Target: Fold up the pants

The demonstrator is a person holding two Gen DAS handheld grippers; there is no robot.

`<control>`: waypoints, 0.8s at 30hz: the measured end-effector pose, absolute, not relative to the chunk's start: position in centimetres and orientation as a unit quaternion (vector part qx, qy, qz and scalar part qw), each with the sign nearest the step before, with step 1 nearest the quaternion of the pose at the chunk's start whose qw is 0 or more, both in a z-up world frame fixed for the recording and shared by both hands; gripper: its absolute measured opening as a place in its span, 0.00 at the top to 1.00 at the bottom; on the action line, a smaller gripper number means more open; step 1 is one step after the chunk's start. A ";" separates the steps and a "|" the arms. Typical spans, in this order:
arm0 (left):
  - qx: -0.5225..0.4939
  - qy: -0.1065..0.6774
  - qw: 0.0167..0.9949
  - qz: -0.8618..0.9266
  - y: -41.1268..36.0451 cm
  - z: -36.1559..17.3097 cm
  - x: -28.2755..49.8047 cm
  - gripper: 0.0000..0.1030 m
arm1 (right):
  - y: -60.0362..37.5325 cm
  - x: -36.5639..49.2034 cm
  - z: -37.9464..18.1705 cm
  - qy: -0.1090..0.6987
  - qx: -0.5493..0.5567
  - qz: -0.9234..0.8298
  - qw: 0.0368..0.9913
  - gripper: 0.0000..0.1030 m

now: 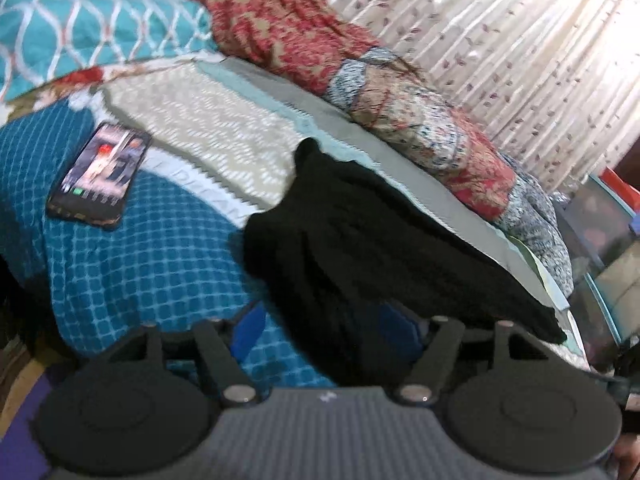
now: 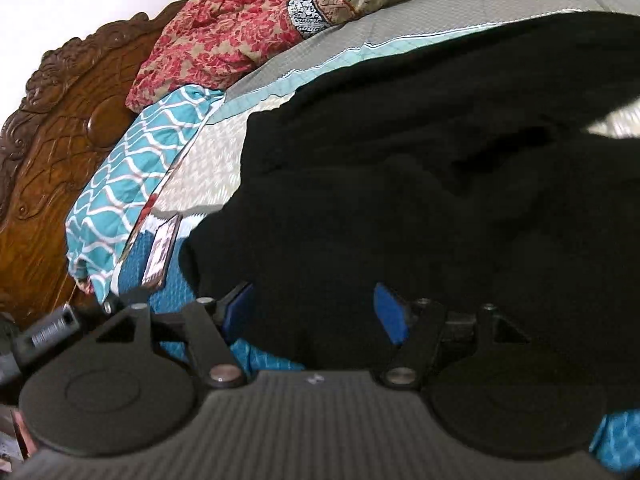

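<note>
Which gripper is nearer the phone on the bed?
Left. The left gripper sees the phone large, just ahead-left; from the right gripper it looks smaller, farther.

Black pants (image 1: 360, 240) (image 2: 420, 184): rumpled, partly folded heap, flat on bed, nothing gripping.

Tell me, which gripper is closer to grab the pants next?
Probably the right gripper: the crumpled black fabric pants fill its view, lying between its open blue fingers. The left gripper sees them farther ahead.
</note>
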State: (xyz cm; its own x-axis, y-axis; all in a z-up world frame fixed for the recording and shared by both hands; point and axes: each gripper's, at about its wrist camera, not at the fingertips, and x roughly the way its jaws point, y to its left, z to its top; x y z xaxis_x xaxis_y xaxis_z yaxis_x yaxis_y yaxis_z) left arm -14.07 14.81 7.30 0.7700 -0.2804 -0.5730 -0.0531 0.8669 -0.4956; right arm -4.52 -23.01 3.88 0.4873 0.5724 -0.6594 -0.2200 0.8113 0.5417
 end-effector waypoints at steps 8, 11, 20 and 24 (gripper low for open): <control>-0.219 0.320 0.918 -0.084 11.9 9.6 -16.2 0.28 | -25.4 -6.4 3.7 0.428 0.234 0.223 0.844 0.34; -0.213 0.325 0.918 -0.086 11.3 9.6 -16.5 0.27 | -26.1 -6.7 3.3 0.424 0.243 0.210 0.847 0.34; -0.196 0.362 0.907 -0.090 9.6 8.5 -14.4 0.27 | -29.2 -5.6 1.5 0.422 0.291 0.159 0.844 0.34; -0.180 0.374 0.904 -0.100 8.5 8.0 -13.4 0.27 | -30.6 -5.4 0.3 0.426 0.310 0.142 0.838 0.34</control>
State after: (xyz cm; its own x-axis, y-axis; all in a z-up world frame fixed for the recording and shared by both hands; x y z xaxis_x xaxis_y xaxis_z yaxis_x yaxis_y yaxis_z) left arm -13.39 8.47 8.02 0.6999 -0.3157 -0.6407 0.0460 0.9151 -0.4007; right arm -5.38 -30.60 0.28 0.5962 0.5021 -0.6265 0.0264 0.7676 0.6404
